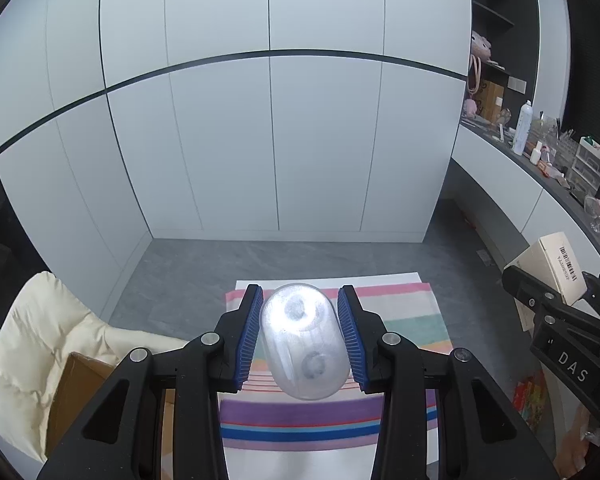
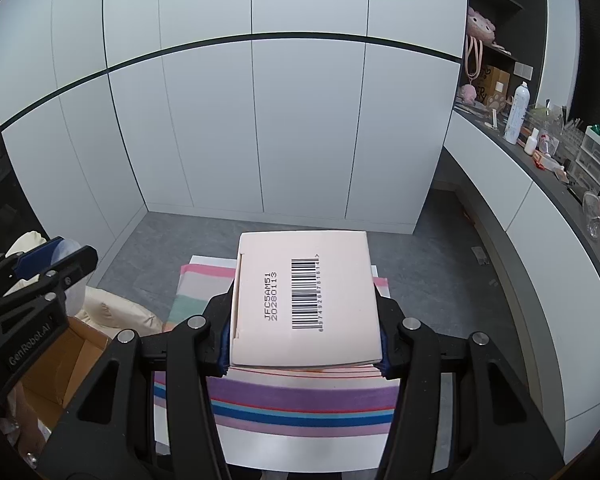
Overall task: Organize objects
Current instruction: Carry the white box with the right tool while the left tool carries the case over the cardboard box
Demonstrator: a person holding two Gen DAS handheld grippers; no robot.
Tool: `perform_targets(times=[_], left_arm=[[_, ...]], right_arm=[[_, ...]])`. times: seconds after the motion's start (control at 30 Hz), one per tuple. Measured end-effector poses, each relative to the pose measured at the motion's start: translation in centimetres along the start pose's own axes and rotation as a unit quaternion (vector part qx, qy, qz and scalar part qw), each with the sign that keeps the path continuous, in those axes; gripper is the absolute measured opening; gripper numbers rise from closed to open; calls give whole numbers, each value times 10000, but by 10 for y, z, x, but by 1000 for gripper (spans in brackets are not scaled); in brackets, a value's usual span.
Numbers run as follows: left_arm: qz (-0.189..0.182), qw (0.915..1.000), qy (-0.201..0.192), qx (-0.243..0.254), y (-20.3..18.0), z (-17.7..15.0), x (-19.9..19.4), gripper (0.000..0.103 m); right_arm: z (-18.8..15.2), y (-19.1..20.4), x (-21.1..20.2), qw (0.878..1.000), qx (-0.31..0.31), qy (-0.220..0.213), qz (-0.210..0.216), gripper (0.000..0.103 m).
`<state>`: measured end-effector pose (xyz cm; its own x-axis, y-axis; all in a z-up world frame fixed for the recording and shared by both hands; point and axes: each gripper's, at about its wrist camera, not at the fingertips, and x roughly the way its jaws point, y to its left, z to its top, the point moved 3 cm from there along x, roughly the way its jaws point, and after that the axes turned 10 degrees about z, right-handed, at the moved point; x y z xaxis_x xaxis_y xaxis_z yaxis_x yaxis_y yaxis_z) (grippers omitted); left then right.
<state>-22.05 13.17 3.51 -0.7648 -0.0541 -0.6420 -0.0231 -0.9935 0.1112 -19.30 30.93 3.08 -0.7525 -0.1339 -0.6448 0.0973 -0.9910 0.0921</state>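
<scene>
My left gripper (image 1: pixel 302 338) is shut on a frosted, translucent oval case (image 1: pixel 303 340), its blue pads (image 1: pixel 249 340) pressing both sides. It hangs above a striped cloth (image 1: pixel 404 320) on a white table. My right gripper (image 2: pixel 304 308) is shut on a pale pink carton (image 2: pixel 304 296) with a barcode on top, held over the same striped cloth (image 2: pixel 300 404). In the left wrist view the right gripper (image 1: pixel 556 300) and its carton (image 1: pixel 548 264) show at the right edge. In the right wrist view the left gripper (image 2: pixel 52 264) shows at the left edge.
A brown cardboard box (image 1: pixel 72 396) stands left of the table beside a cream cushion (image 1: pixel 32 340). White cabinet doors (image 1: pixel 260 140) fill the back. A dark counter (image 2: pixel 548 160) on the right carries a spray can, bottles and small drawers. Grey floor lies beyond the table.
</scene>
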Motion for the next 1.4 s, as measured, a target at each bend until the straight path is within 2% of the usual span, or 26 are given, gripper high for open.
perform_targets(times=[0.27,0.53,0.8,1.1,1.4], left_arm=[[-67,9999,38,-96,5,-14,-11,40],[125,9999,-81,-20,10,-39,-38,40],[239,9992,-309,92,15,-73,-72,40],[144,9992,-326,-172,31,-116,-108,40],[101,9994,-193,-287,41,-168,-133,40]], right_arm=[[-14,1,-13,9999,-26,-63,-74,53],[-43,5,-37,9998,-62,-108,-184,53],[-76,19,-66,9997,-79,-174,-121,53],[-114,28,-109,9993,-107,-363,40,53],[-167,30,-129,9997,-113,-109,169,53]])
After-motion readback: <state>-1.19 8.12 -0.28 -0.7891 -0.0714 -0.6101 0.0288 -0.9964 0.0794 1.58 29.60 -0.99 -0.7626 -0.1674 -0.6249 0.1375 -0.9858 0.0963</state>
